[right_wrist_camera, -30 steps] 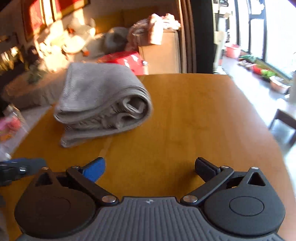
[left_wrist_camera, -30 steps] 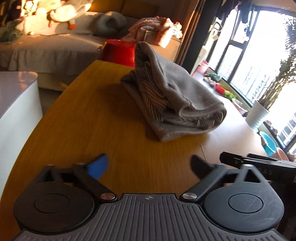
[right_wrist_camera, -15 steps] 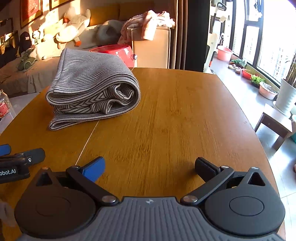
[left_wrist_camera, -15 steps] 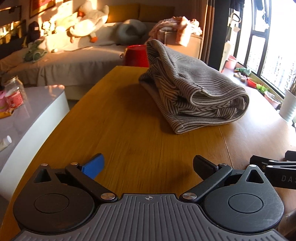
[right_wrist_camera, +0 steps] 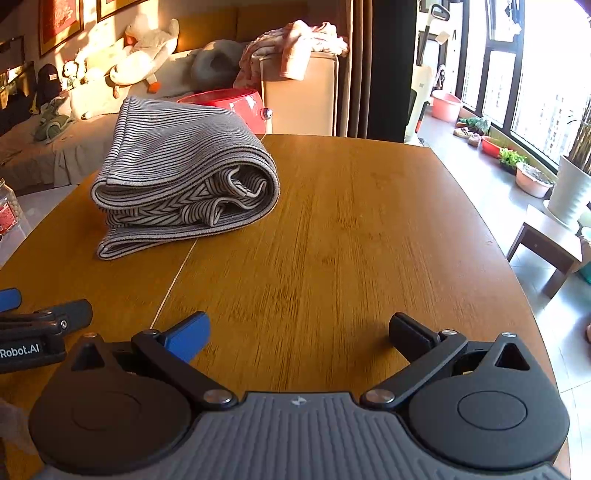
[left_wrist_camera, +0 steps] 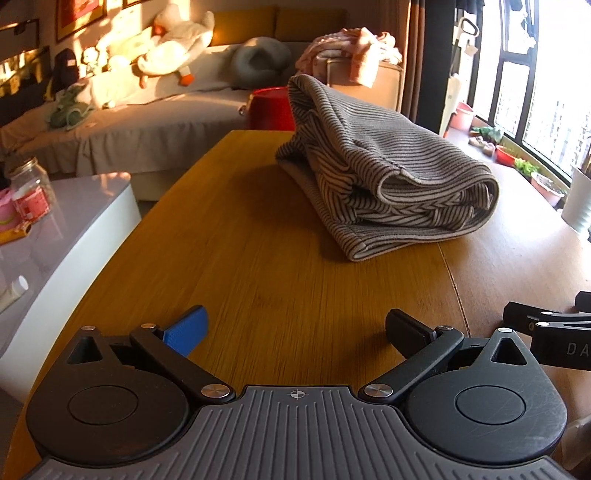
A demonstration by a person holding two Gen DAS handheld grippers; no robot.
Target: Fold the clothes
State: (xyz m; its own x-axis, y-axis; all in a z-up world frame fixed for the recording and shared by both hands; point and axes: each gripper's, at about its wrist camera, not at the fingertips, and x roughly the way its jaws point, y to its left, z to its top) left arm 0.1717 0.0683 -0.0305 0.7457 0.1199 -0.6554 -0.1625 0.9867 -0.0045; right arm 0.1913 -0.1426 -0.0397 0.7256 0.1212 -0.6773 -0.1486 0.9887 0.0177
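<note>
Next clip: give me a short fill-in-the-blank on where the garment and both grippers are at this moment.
1. The striped garment lies ____ on the wooden table.
2. The left gripper is ____ and holds nothing.
3. The right gripper is ____ the garment, not touching it.
4. Behind the table's far edge stands a ____ basin.

Missing words: folded; open; apart from; red

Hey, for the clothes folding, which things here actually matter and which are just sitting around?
Part of the job:
striped garment, folded on the wooden table
left gripper, open
right gripper, open

Just lying about:
red basin
pink clothes on a box
stuffed goose on the sofa
glass jar
white plant pot
</note>
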